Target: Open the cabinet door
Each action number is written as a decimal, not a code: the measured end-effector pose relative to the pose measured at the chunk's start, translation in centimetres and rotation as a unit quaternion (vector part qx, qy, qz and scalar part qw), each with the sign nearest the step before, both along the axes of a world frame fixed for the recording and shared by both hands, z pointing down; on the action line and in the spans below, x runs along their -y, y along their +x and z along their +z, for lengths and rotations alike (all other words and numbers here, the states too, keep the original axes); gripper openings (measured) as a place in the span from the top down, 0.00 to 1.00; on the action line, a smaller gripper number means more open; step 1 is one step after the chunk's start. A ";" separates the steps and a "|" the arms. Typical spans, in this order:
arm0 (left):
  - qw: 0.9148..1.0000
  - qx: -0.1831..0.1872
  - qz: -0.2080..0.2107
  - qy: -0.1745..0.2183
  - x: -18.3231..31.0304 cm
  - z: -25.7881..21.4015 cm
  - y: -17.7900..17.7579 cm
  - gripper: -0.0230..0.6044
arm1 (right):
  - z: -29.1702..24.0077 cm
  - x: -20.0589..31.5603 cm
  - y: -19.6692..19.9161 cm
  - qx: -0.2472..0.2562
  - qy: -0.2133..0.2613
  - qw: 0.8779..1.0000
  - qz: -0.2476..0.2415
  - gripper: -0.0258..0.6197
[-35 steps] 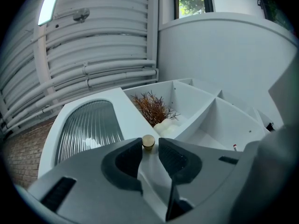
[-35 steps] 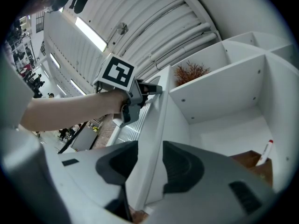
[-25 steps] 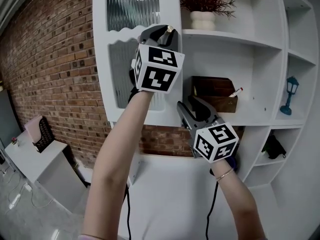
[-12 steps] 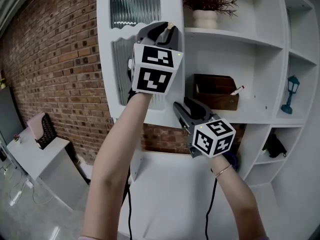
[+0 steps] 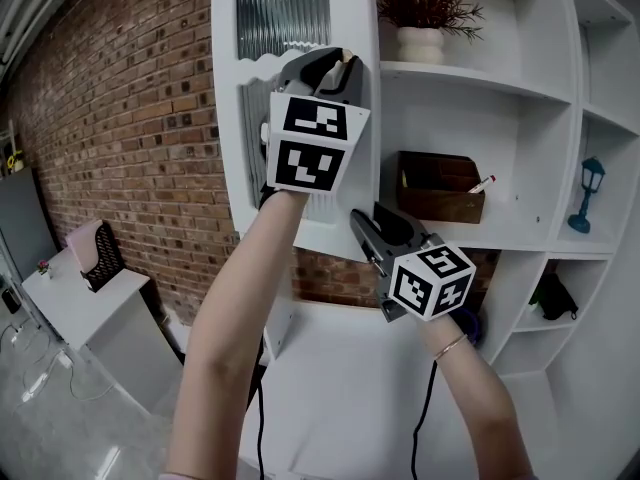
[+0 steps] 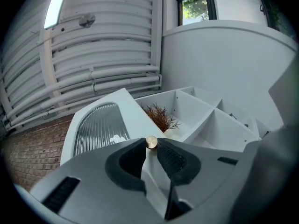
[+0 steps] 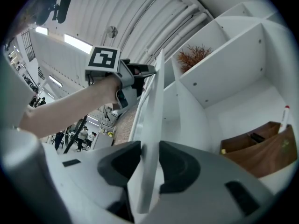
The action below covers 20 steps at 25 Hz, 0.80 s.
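- The white shelf unit [image 5: 480, 78] is spread across the head view from 12 to 4 o'clock, with its compartments standing open.
- The cabinet door [image 5: 228, 118], white with a ribbed glass pane [image 5: 283, 8], is found at 11 to 12 o'clock. It is swung out from the unit and stands before the unit's left side.
- The door's lower half is crossed by the left forearm [image 5: 235, 308], so that part is hidden.
- A wooden box [image 5: 440, 190] is seen on a shelf at 2 o'clock, with a pen [image 5: 481, 183] sticking out of it. A dried plant in a white pot [image 5: 422, 28] is set above at 1 o'clock, and a blue lantern figure [image 5: 584, 193] at 3 o'clock.
- The left gripper [image 5: 342, 60] is clamped on the door's small brass knob [image 6: 151, 142], which is pinched between the jaw tips.
- The right gripper [image 5: 358, 223] is held just below centre. Its jaws are closing on the door's free edge, which runs between them, and the tips appear to touch both faces.
- Against the frame of a second before, the right gripper is found further in over the door's lower corner, and the door is seen slightly narrower.
- A brick wall [image 5: 120, 118] is shown from 9 to 11 o'clock. A white table [image 5: 80, 313] with a pink basket [image 5: 95, 253] is placed at 8 o'clock, and a grey floor [image 5: 60, 428] crossed by cables lies at 7 o'clock.
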<state>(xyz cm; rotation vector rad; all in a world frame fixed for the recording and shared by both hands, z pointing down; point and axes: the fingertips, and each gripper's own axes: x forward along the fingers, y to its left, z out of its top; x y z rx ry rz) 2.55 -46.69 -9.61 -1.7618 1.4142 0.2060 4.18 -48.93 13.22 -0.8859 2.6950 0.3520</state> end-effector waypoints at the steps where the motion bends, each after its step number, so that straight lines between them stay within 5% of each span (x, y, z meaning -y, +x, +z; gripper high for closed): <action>1: 1.000 -0.001 0.001 0.001 -0.3 0.0 -0.1 0.84 | 0.0 -0.4 0.0 -0.001 0.002 1.000 0.001 0.77; 20: 0.999 -0.022 0.029 0.004 -7.5 0.0 -3.6 0.83 | -0.1 -8.3 -2.9 -0.009 0.037 0.999 0.013 0.82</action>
